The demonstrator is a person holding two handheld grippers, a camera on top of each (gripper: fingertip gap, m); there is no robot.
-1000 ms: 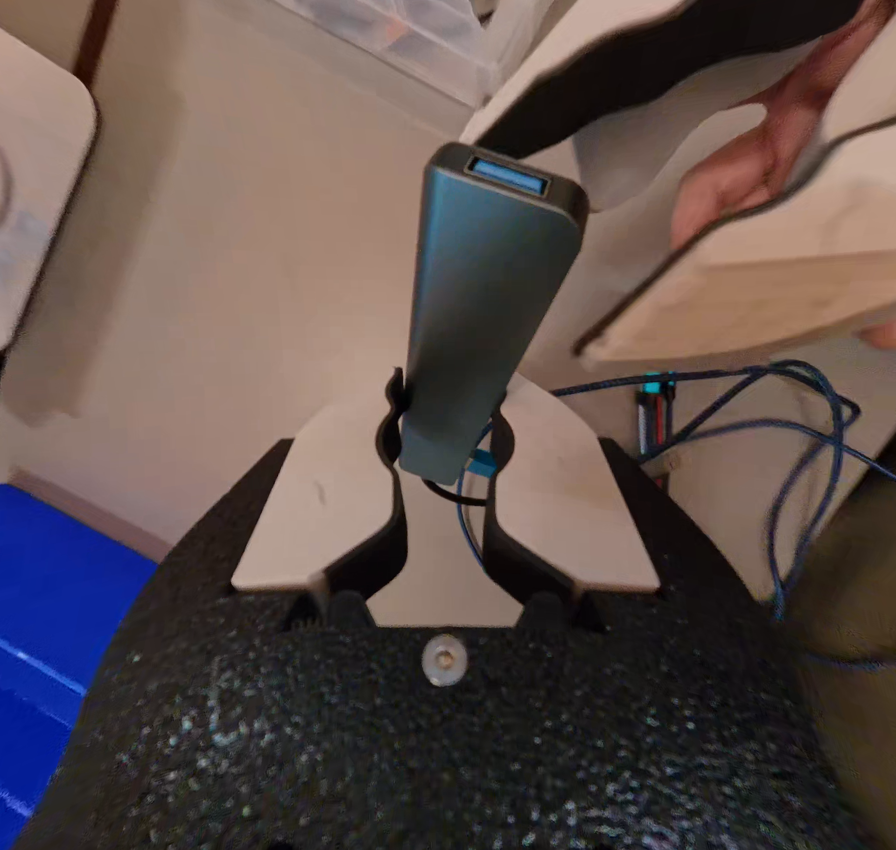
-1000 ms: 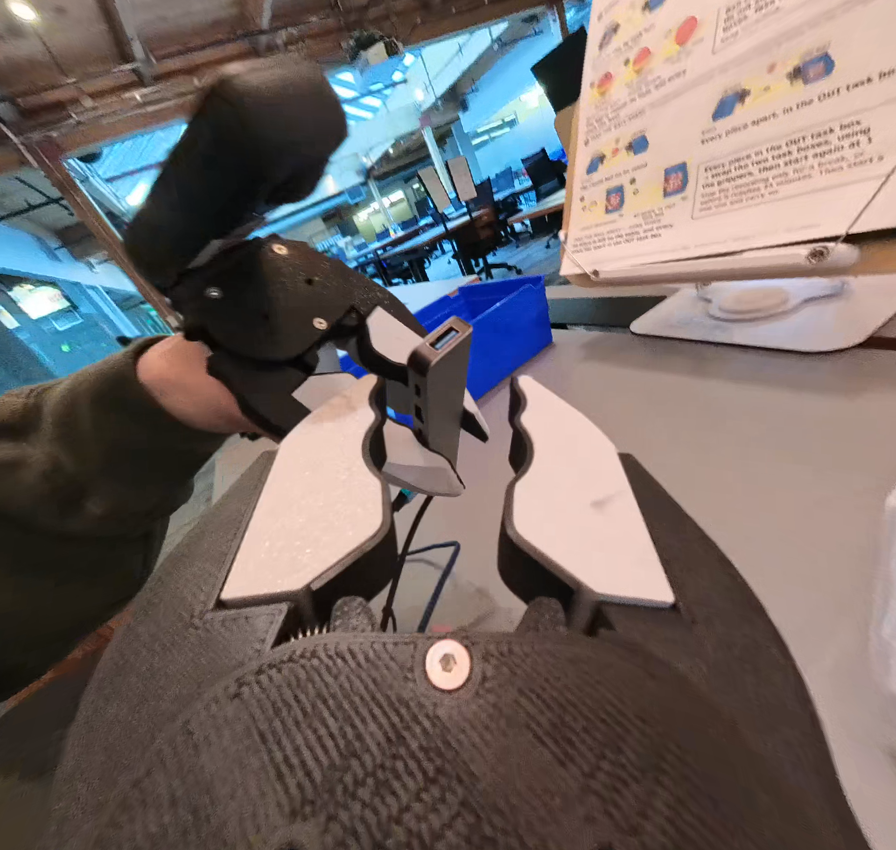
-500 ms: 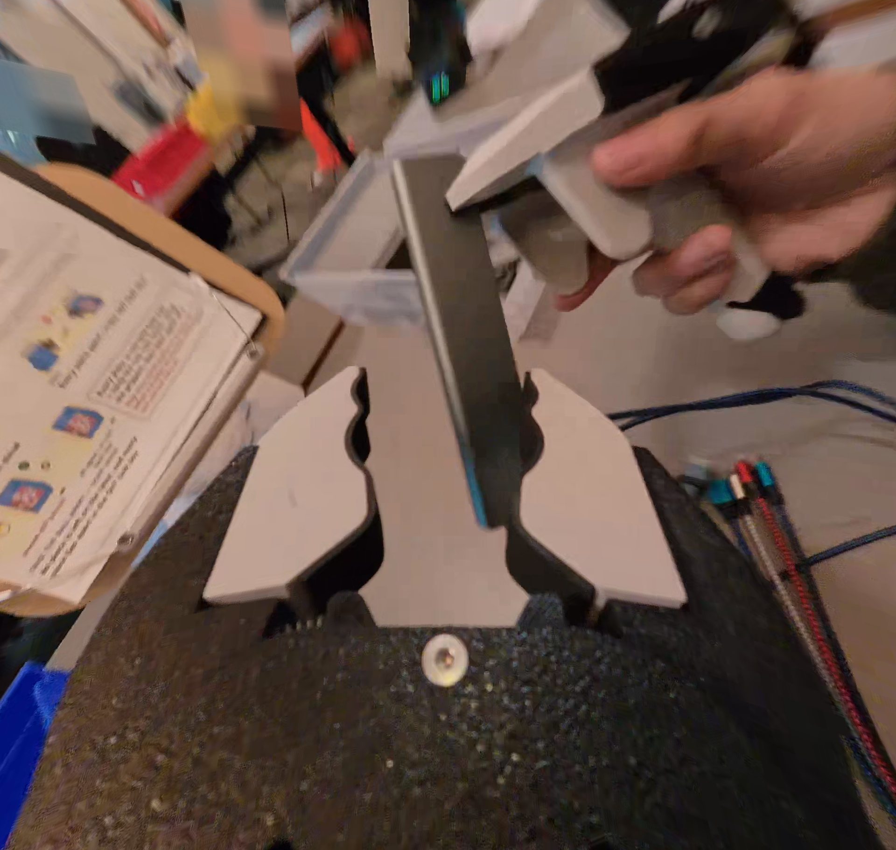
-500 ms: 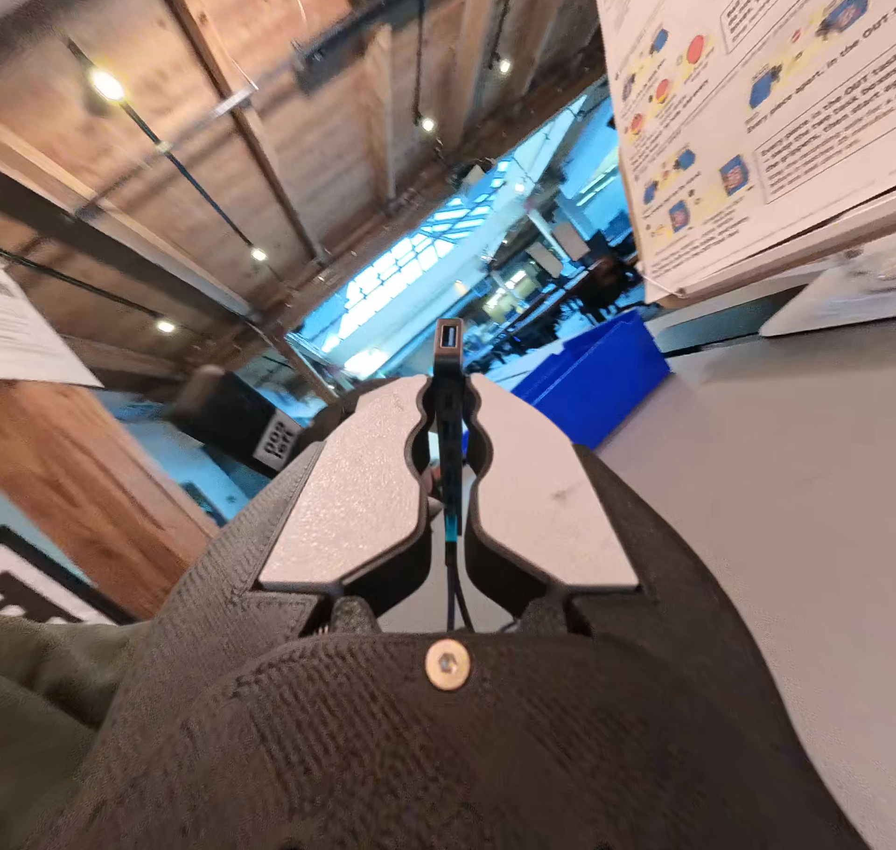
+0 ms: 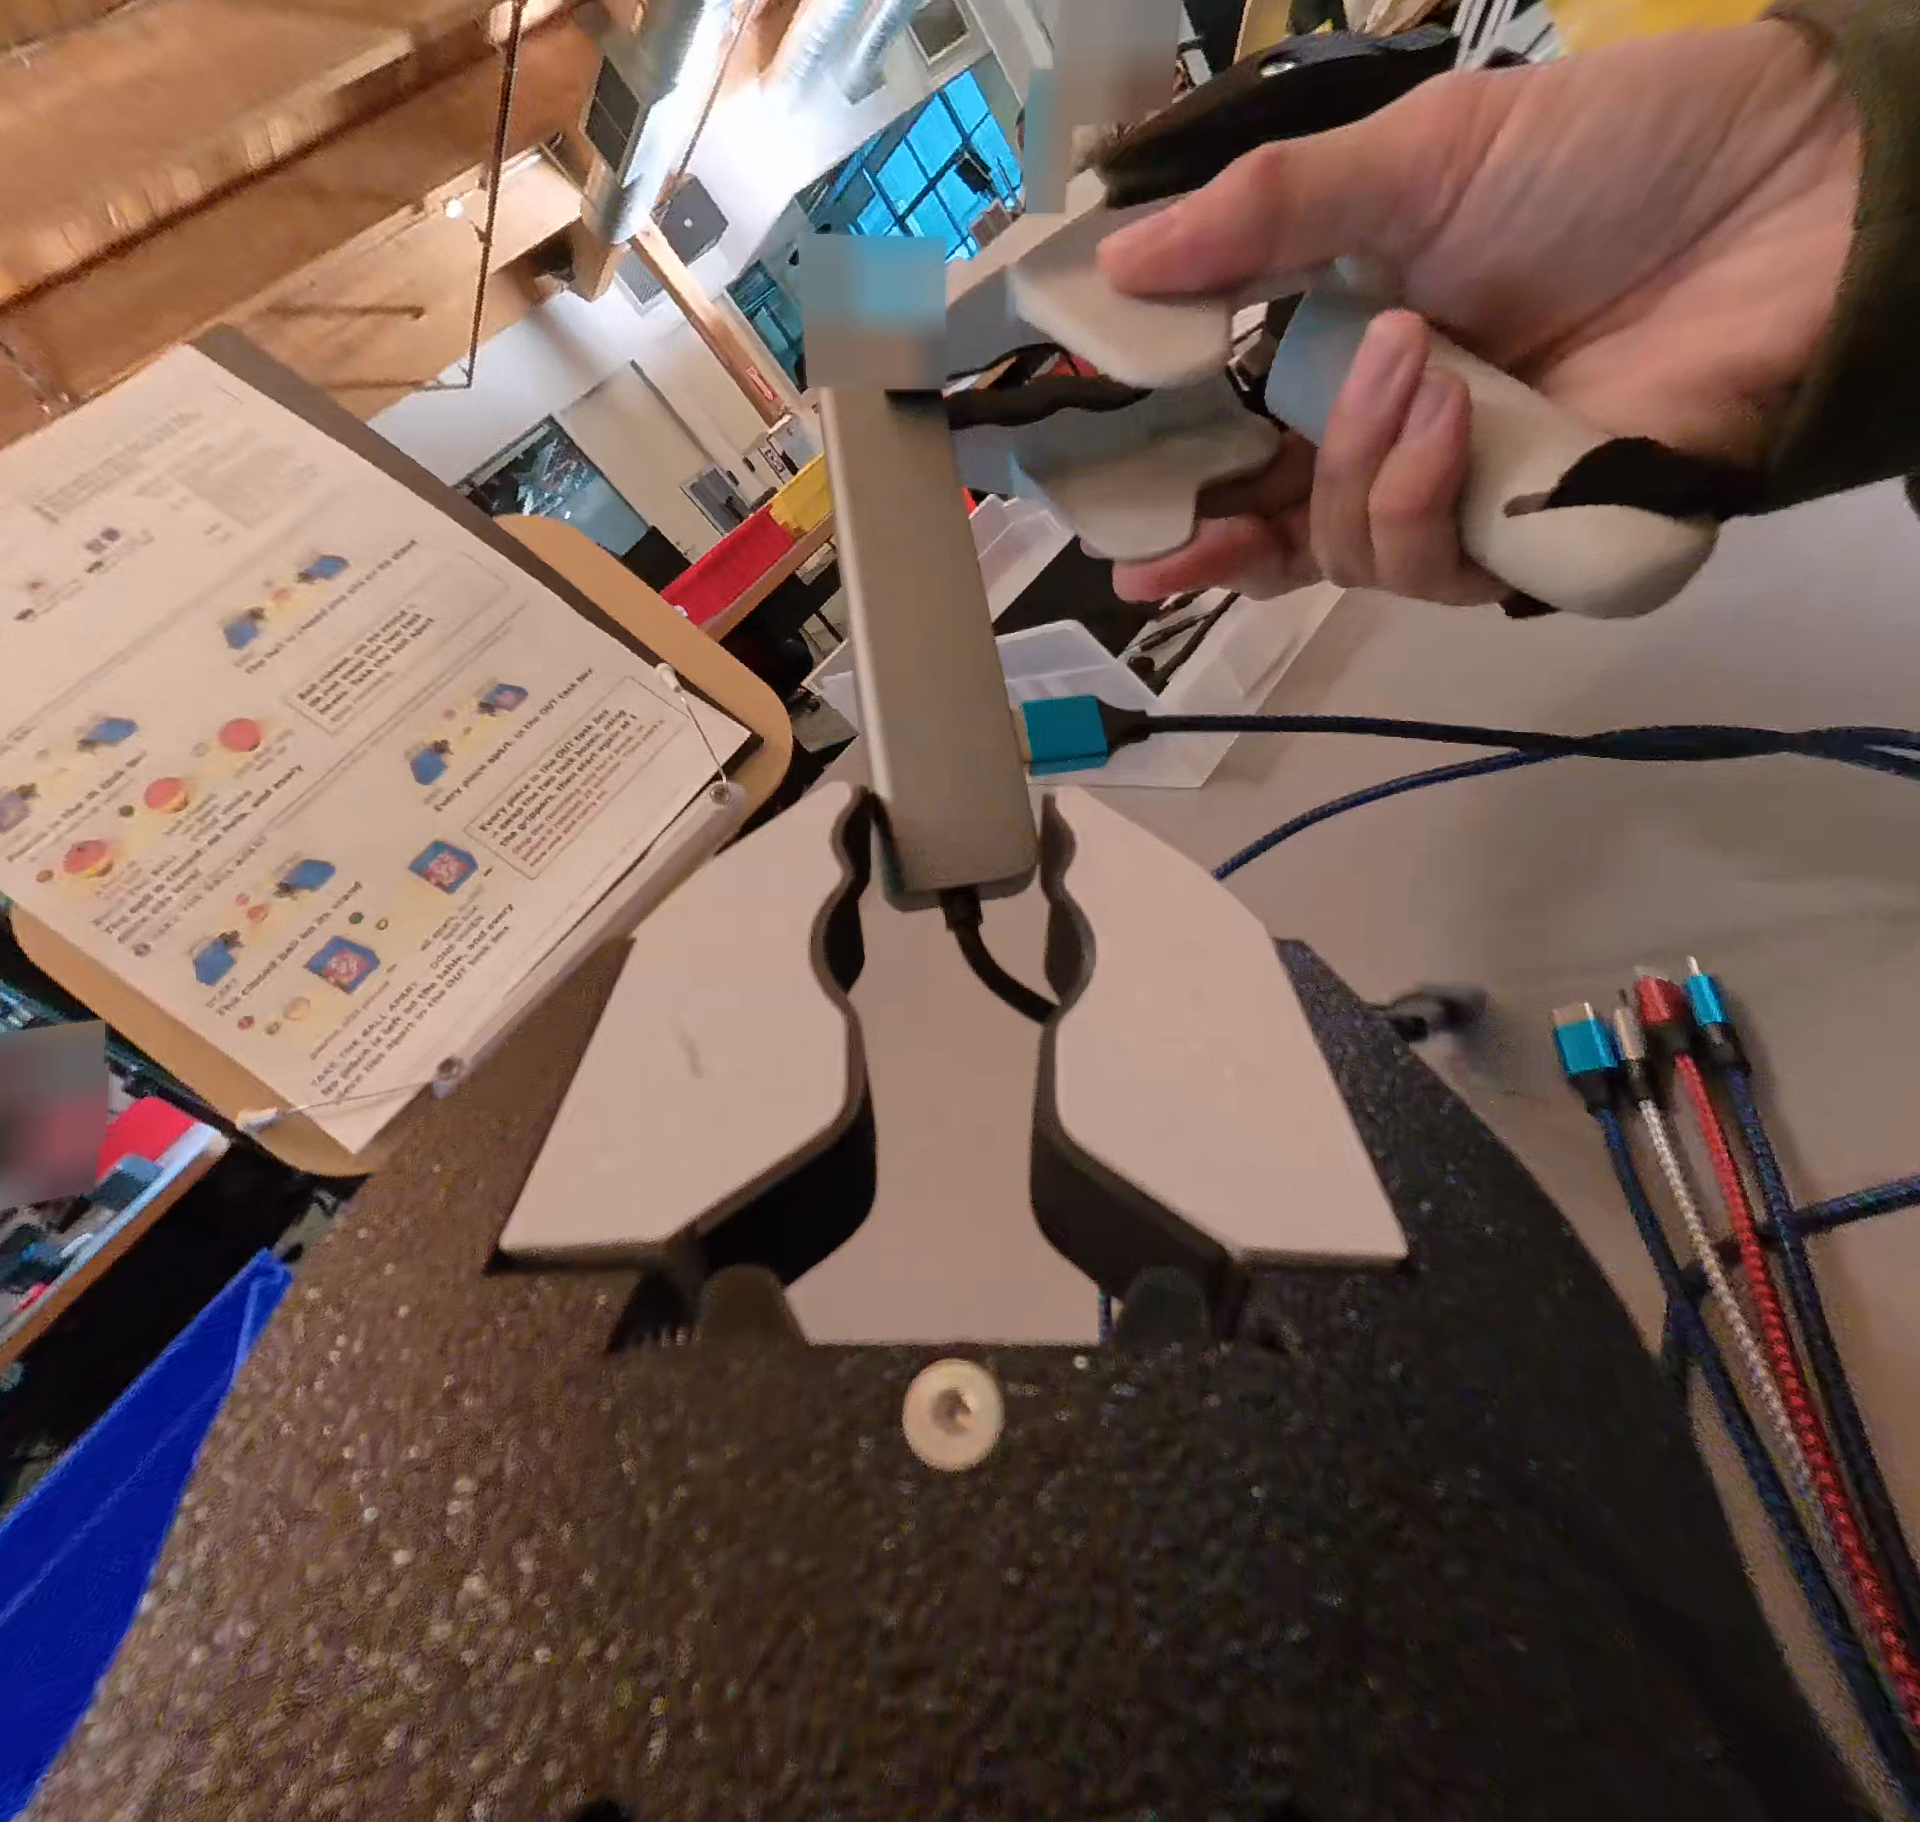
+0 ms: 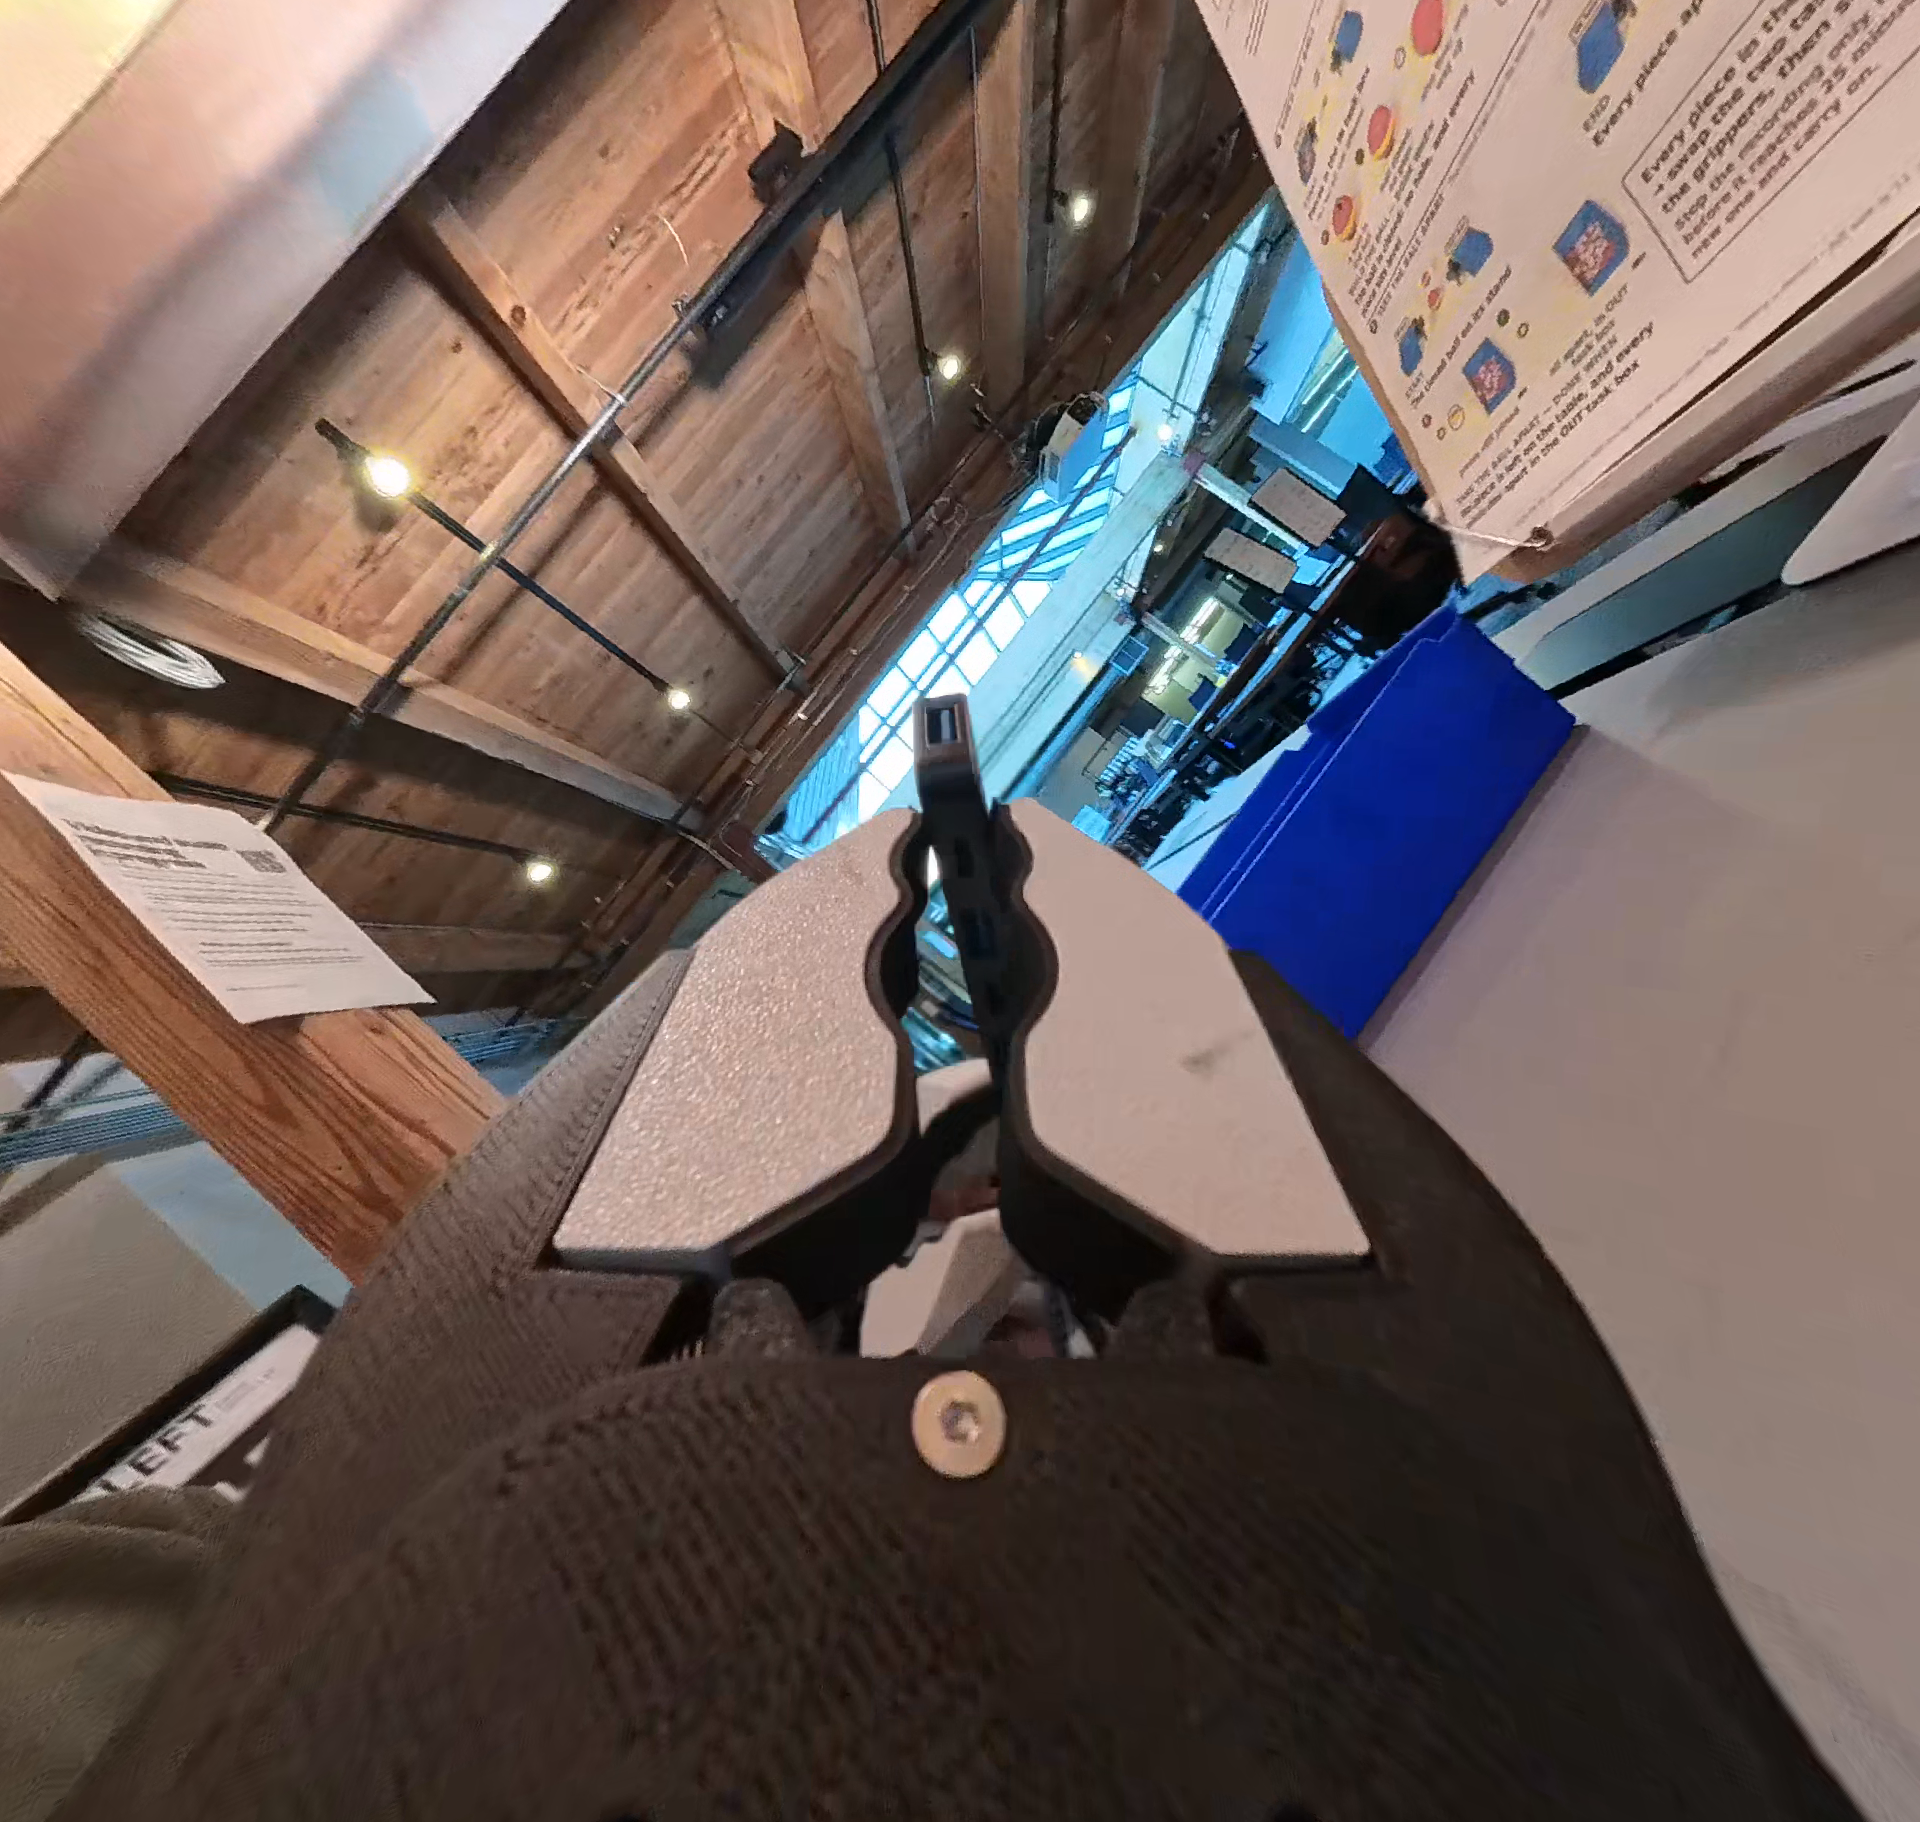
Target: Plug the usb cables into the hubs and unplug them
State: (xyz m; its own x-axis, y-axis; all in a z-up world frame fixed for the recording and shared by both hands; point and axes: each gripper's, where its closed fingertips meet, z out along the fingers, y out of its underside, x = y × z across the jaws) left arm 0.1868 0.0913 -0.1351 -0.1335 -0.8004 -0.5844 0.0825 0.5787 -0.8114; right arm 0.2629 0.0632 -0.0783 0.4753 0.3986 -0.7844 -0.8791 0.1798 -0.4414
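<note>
A grey USB hub (image 5: pixel 914 629) stands upright above the table, held at both ends. My left gripper (image 5: pixel 956 822) is shut on its lower end, where its own black lead (image 5: pixel 987 962) comes out. My right gripper (image 5: pixel 940 396), held by a hand (image 5: pixel 1507 245), grips the upper end from the right. A teal plug (image 5: pixel 1060 733) on a dark blue cable (image 5: pixel 1507 733) sits in the hub's right side. In the right wrist view my right gripper (image 6: pixel 961 827) is shut on the hub (image 6: pixel 951 785), seen edge-on, with its end port above the fingertips.
Several loose braided USB cables (image 5: pixel 1683 1128) lie on the grey table (image 5: pixel 1558 889) at the right. An instruction sheet on a board (image 5: pixel 343 733) stands at the left, also in the right wrist view (image 6: pixel 1558 162). A blue bin (image 6: pixel 1382 837) sits behind. A clear plastic box (image 5: pixel 1070 666) stands farther back. Spacing between my two grippers at the tips: around 10 cm.
The right gripper has closed on the hub's upper end. The left gripper let go, then shut again on the hub's lower end. Both views have tilted upward.
</note>
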